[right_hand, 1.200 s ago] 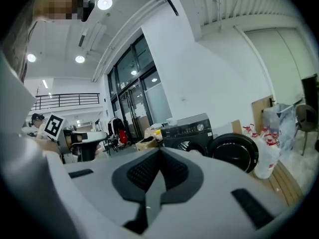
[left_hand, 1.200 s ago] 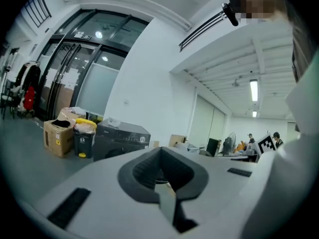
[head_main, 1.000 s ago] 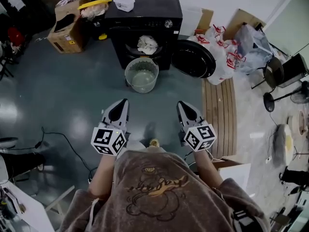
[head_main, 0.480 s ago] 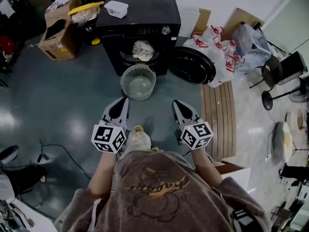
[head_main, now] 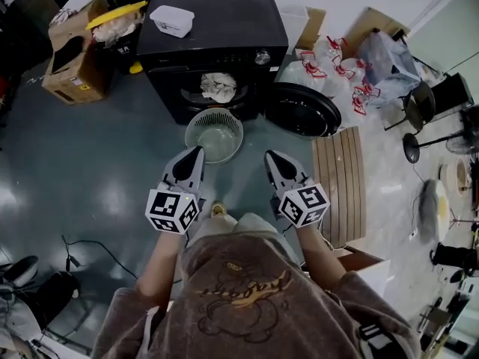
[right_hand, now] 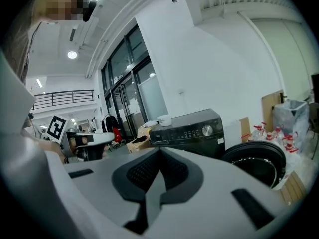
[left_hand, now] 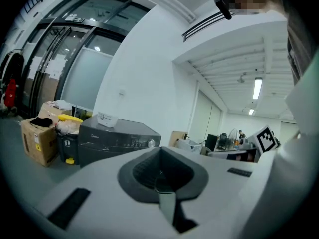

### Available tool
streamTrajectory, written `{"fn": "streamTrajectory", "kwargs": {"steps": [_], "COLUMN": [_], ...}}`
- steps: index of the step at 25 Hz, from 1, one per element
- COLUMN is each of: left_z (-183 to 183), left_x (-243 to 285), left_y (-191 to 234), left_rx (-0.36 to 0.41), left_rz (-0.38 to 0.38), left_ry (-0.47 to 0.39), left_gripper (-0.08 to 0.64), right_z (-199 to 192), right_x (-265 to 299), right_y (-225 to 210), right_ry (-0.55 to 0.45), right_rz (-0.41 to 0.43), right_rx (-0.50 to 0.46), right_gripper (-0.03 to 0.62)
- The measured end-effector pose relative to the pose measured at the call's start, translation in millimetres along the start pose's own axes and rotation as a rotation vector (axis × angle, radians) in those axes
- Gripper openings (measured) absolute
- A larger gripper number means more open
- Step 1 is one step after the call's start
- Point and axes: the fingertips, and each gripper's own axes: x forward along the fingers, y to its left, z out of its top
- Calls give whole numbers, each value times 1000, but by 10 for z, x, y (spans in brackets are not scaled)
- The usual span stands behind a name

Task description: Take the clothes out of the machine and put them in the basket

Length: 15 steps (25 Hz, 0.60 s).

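Left gripper (head_main: 197, 151) jaws together, pressed pad to pad. Right gripper (head_main: 269, 155) jaws also together. Both are held side by side and point toward the washing machine (head_main: 209, 21). Clothes (head_main: 218, 87), a pale bundle, sit in the machine's open drum, ahead of both jaw tips and well apart from them, roughly on the line between the two grippers. Basket (head_main: 188, 129) stands on the floor between the jaw tips and the machine, near the tips, just below the drum. Machine door (head_main: 301, 111) hangs open ahead of the right jaws.
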Motion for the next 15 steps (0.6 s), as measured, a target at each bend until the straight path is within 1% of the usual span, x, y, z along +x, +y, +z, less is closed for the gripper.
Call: {"fn": "streamTrajectory", "kwargs": {"steps": [3, 6, 11, 15], "left_z": [19, 27, -2, 12], "left_x": [231, 462, 885, 1229], "left_y": [184, 367, 582, 751], "left_rx": [1, -10, -2, -7], "left_rz": [-6, 5, 30, 69], "left_ry": [5, 7, 29, 35], "left_gripper": [6, 6, 6, 6], "right_z": [-8, 18, 97, 117], "right_x": [225, 470, 888, 1236], "right_y": [-142, -300, -598, -909], "right_ry": [12, 21, 40, 61], "right_rz": [-18, -21, -1, 17], "right_rx": [7, 6, -12, 6], "right_gripper": [-3, -3, -3, -3]}}
